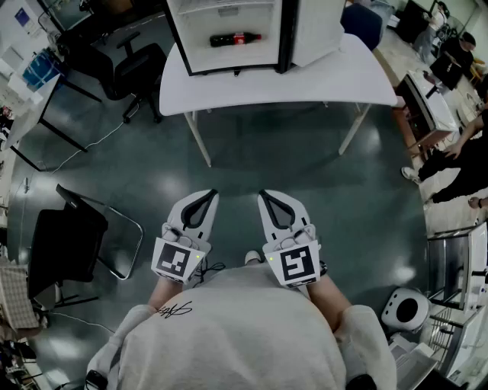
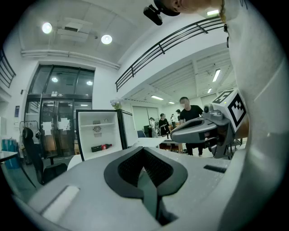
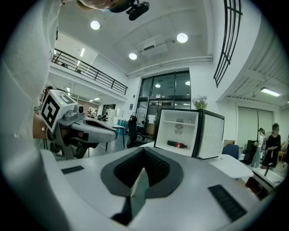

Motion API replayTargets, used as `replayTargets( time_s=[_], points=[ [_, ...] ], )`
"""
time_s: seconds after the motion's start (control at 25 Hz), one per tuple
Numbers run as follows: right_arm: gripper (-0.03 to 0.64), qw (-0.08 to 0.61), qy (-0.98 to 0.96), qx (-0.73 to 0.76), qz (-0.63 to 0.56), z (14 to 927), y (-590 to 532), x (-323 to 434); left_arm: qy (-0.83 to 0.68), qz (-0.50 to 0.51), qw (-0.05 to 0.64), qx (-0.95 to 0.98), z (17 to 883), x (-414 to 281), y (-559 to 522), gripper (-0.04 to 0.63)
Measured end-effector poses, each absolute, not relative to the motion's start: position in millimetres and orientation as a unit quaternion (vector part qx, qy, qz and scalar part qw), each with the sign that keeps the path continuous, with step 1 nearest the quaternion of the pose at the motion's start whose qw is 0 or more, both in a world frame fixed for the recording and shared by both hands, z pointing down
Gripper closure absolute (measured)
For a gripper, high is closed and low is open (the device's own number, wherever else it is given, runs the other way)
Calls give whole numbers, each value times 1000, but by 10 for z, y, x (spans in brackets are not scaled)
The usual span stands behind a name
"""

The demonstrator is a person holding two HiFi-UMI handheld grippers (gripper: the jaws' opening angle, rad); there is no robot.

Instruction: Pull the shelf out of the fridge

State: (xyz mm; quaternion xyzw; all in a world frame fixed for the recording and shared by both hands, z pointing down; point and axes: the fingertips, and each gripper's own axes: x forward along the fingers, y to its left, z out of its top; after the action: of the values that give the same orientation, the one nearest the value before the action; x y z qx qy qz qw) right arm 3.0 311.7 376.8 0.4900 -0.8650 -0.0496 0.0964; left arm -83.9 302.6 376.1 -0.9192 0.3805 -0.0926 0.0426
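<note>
Fingers point(image 2: 148, 191) pressed together, empty, on left gripper point(image 1: 211, 194) and right gripper point(image 1: 264, 195); hung well apart from table point(image 1: 305, 84) with open fridge point(image 1: 229, 19), shelf point(image 3: 179, 121) inside.

I see a pale grey sweatshirt point(image 1: 236, 335) with a small black scribble point(image 1: 174, 309) on its left shoulder. The left hand-held gripper point(image 1: 207, 199) and right hand-held gripper point(image 1: 268, 199) have white shells with black teardrop insets. Each carries a cube point(image 1: 174, 260) of black-and-white square markers at its rear.
</note>
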Motion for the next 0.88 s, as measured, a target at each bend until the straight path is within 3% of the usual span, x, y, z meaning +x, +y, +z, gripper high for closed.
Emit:
replayTargets(
  time_s=[0.88],
  points=[
    [606,104,-868,484,-41,3719,3091,-54,386,-93,36,-917,3737,-955,2915,591]
  ],
)
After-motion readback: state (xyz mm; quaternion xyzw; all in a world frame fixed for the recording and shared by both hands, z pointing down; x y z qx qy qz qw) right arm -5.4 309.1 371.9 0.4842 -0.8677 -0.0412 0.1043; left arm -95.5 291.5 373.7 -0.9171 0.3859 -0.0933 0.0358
